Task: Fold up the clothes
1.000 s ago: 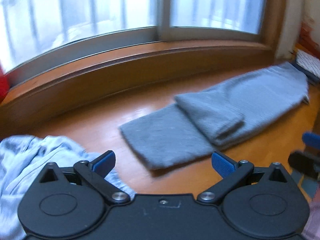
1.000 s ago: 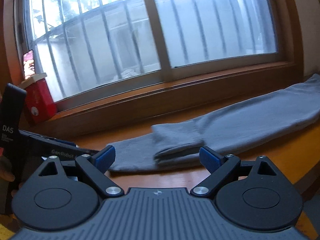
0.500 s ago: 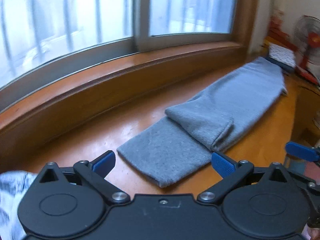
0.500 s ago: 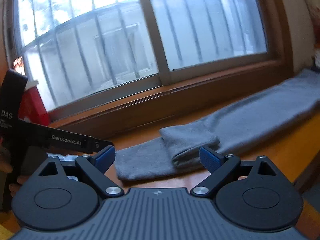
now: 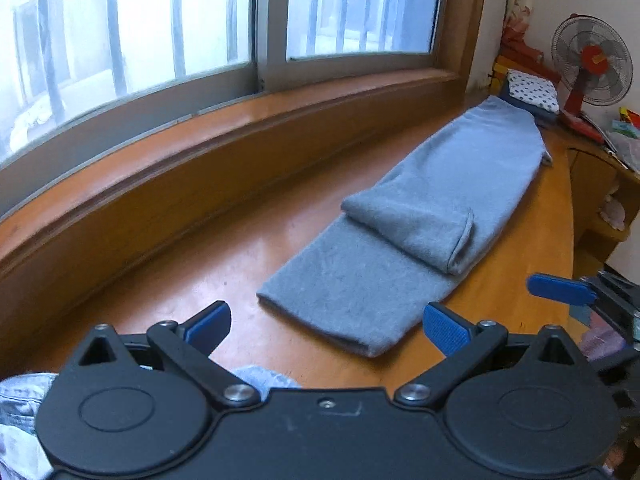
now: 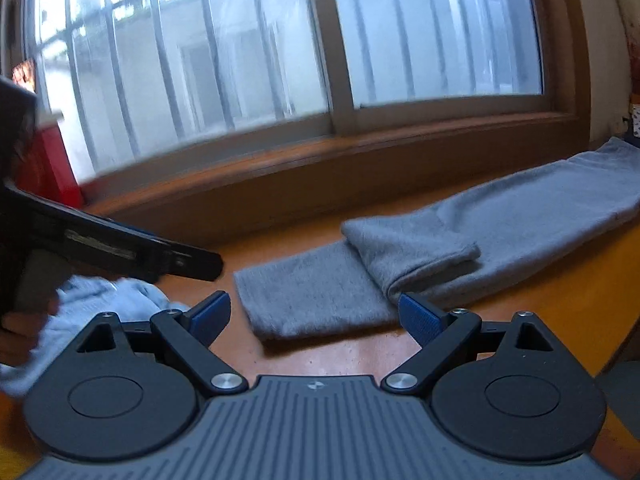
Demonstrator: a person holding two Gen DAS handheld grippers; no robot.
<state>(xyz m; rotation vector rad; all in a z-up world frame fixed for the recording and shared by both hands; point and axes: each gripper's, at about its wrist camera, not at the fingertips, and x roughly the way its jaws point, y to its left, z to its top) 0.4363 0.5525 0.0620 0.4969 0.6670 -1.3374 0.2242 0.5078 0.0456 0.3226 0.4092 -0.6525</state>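
Note:
A long grey garment [image 5: 404, 248] lies flat on the wooden table [image 5: 224, 264], one end folded back over itself into a thick flap [image 5: 416, 224]. Its near hem sits just ahead of my left gripper [image 5: 326, 328], which is open and empty. In the right wrist view the same grey garment [image 6: 440, 256] stretches right, its near end just beyond my right gripper [image 6: 314, 316], also open and empty. The left gripper's black body [image 6: 112, 248] reaches in from the left there. A blue right fingertip [image 5: 560, 290] shows at the right in the left view.
A crumpled pale blue garment [image 6: 104, 304] lies at the left near a hand, also seen as pale blue cloth [image 5: 20, 412]. A wooden sill and barred window [image 5: 240, 40] back the table. A red fan [image 5: 592, 64], a dotted cushion [image 5: 532, 90] and a red box [image 6: 52, 164] stand at the ends.
Both views have swung right and moved closer to the grey garment's near end. The pale blue cloth has slid out toward the left edge. Both grippers stayed open.

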